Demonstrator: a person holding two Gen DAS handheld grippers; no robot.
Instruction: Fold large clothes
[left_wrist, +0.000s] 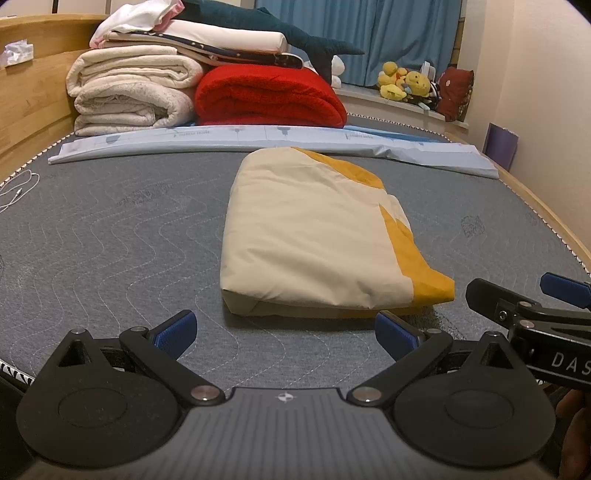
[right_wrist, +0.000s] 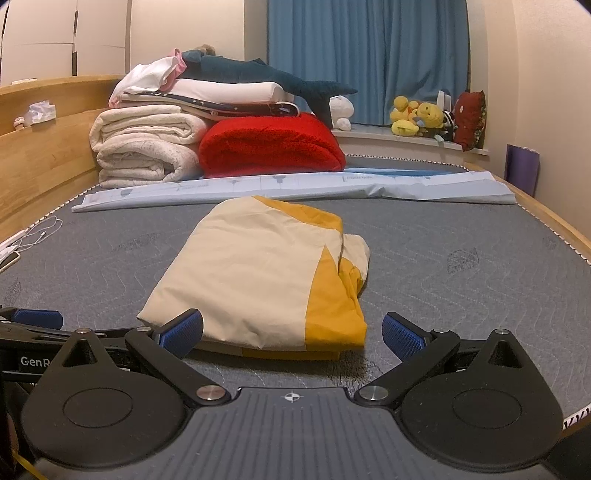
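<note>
I see my left tongs (left_wrist: 286, 334) spread wide, the blue pads (left_wrist: 177, 332) gripping nothing and hovering just above the mattress (left_wrist: 110, 229). My right tongs (right_wrist: 291, 334) are equally wide and empty; their left pad sits just in front of the near edge of the garment (right_wrist: 258, 269), though I cannot tell whether it touches. The garment, cream with yellow panels, lies folded into a compact bundle on the mattress, just beyond both tongs: ahead and slightly right of the left pair, ahead and slightly left of the right pair. In the left view the right tongs show at the right edge, close beside. Farther off lie a pale blue sheet (left_wrist: 258, 136) and stacked blankets (left_wrist: 266, 96).
</note>
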